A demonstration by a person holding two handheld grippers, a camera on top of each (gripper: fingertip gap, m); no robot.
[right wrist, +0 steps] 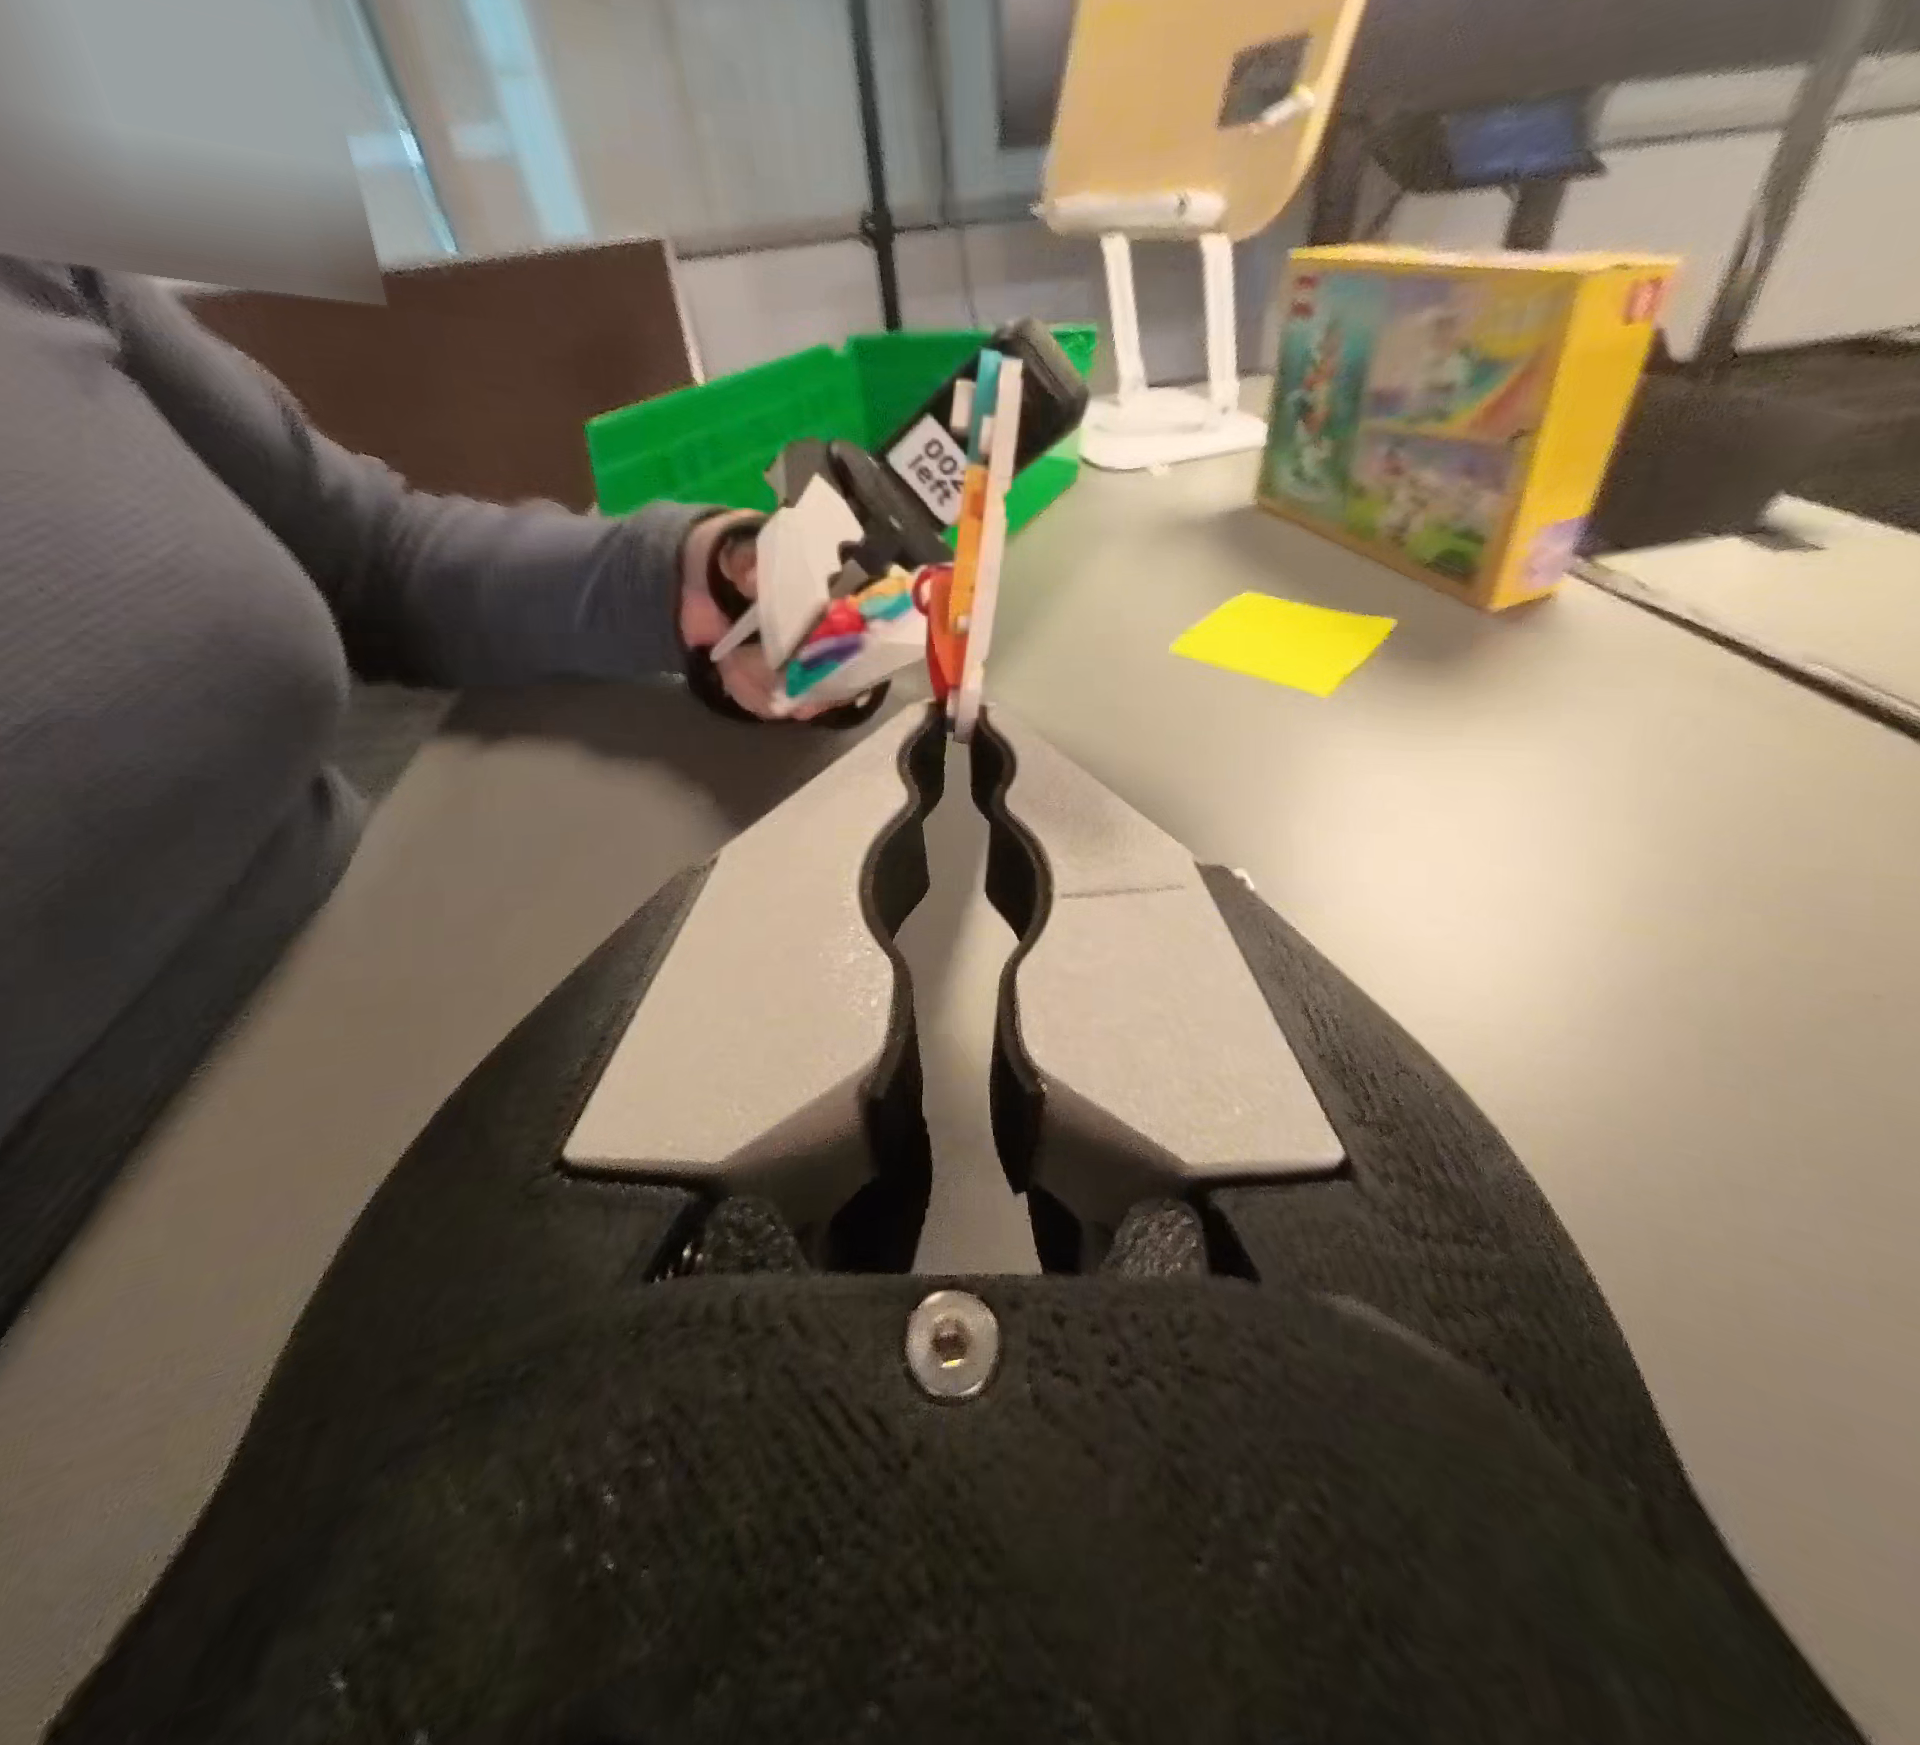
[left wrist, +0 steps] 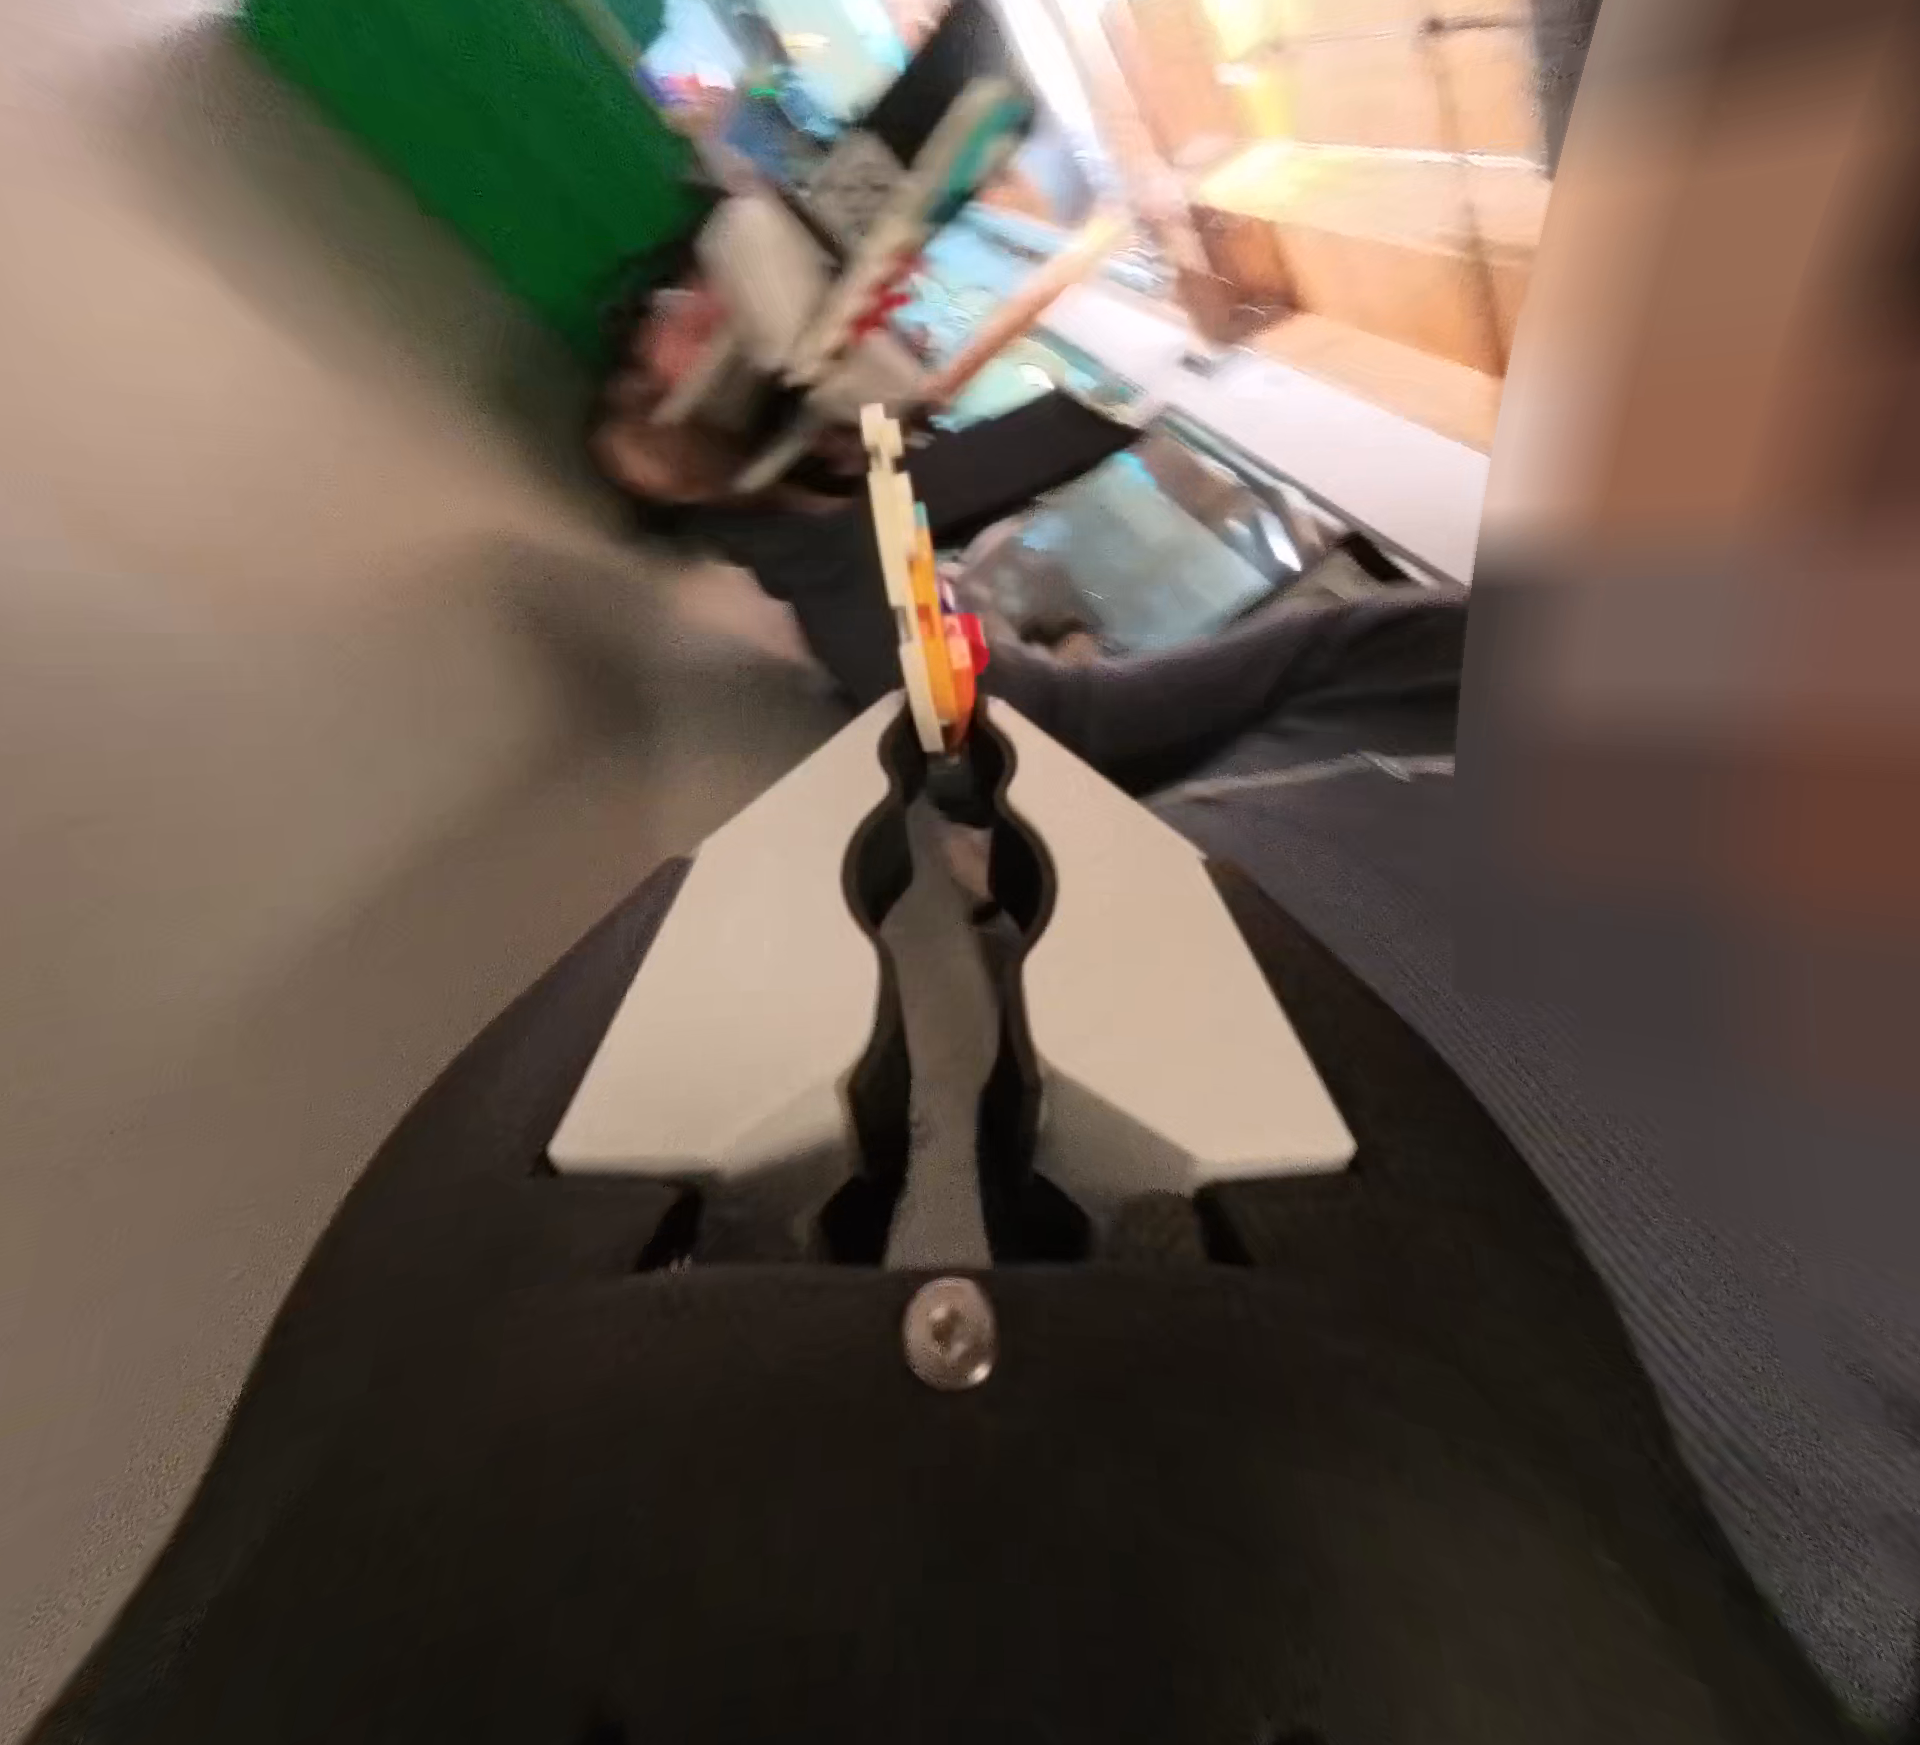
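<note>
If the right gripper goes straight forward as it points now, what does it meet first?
Probably the left gripper: beyond the right gripper, shut on a toy-brick plate, it lies just left of that line. Depth is unclear.

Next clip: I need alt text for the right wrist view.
The right claw is shut on the lower edge of a white and orange brick-built piece held above a grey table. Beyond it, the left claw holds a multicoloured brick piece. A green bin, yellow toy box and yellow paper lie behind.
</note>
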